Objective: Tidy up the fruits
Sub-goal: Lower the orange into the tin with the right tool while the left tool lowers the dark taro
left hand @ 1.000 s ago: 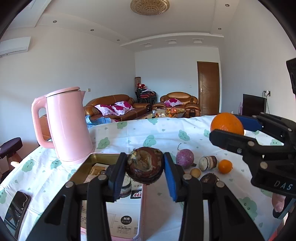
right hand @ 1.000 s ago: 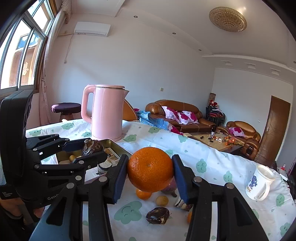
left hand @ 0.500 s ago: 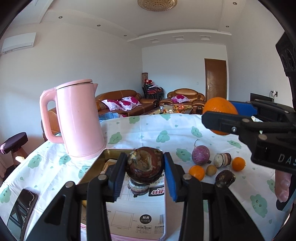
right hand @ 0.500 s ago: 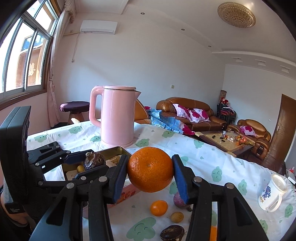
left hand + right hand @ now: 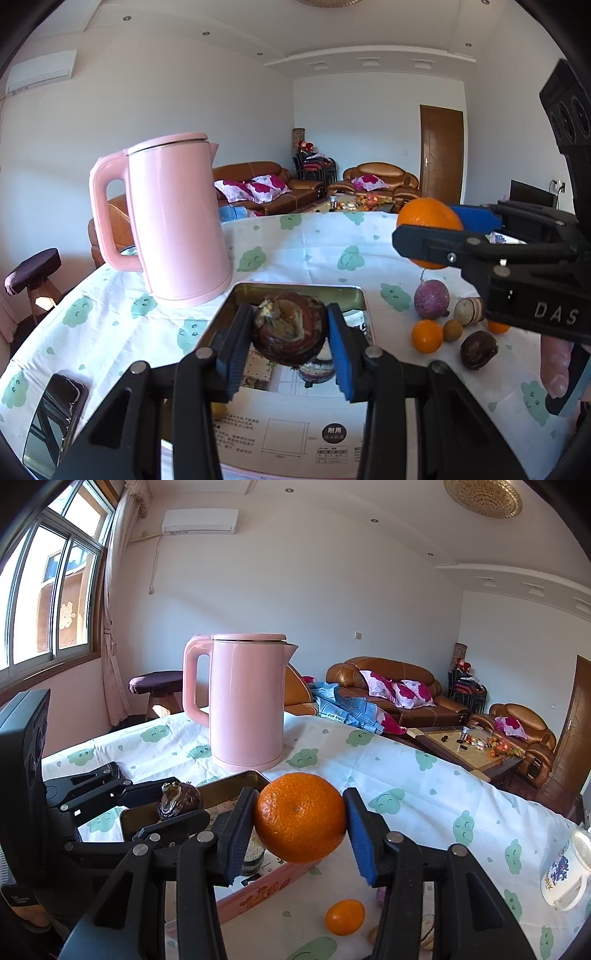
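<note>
Both clamped, left gripper (image 5: 290, 334) holds dark fruit (image 5: 289, 332) over tin rim (image 5: 295, 286), right gripper (image 5: 300, 818) an orange (image 5: 300, 816).

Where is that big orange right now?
The big orange is off the table, clamped in the right gripper, just right of the metal tray and in front of the pink kettle.
</note>
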